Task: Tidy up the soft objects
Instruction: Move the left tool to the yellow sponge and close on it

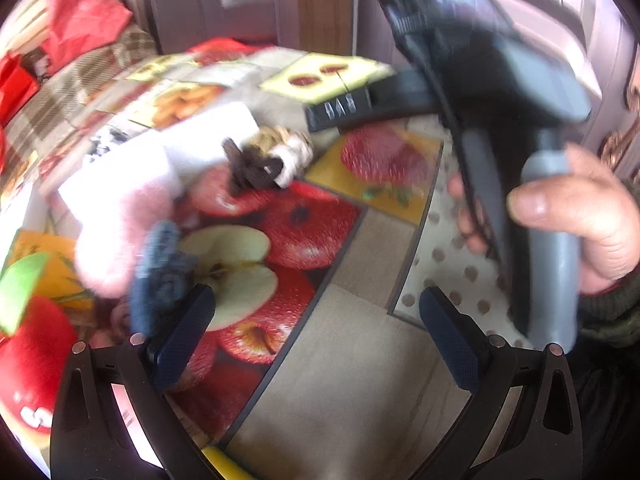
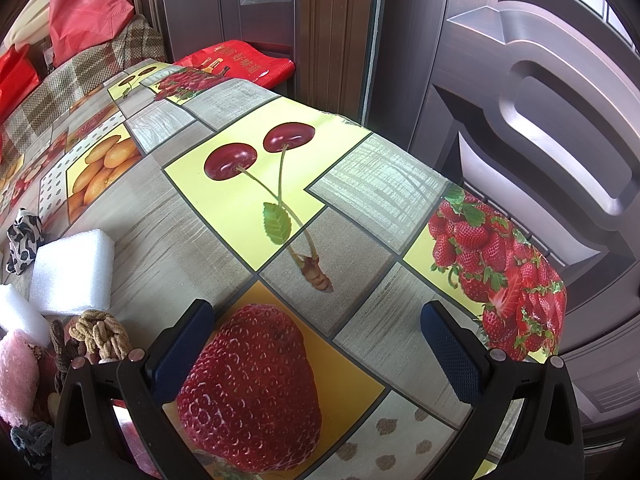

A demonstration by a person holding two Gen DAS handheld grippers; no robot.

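Note:
My left gripper (image 1: 316, 328) is open and empty above the fruit-print tablecloth (image 1: 352, 352). Ahead of it to the left lie a pink fluffy item (image 1: 120, 232), a blue-grey scrunchie (image 1: 160, 276), a white foam block (image 1: 208, 136) and a tan and brown knotted scrunchie (image 1: 272, 156). The right gripper's body (image 1: 500, 120) is held in a hand at the right. In the right wrist view my right gripper (image 2: 316, 340) is open and empty over a printed strawberry. White foam blocks (image 2: 72, 276), a tan knotted scrunchie (image 2: 100, 334), a pink fluffy item (image 2: 16, 376) and a black-and-white scrunchie (image 2: 24, 240) lie at its left.
Red bags (image 2: 88, 4) and a checked cloth (image 2: 80, 68) lie at the table's far left end. A dark panelled door (image 2: 540, 120) stands behind the table's right edge. A red bag (image 2: 240, 60) lies beyond the far edge.

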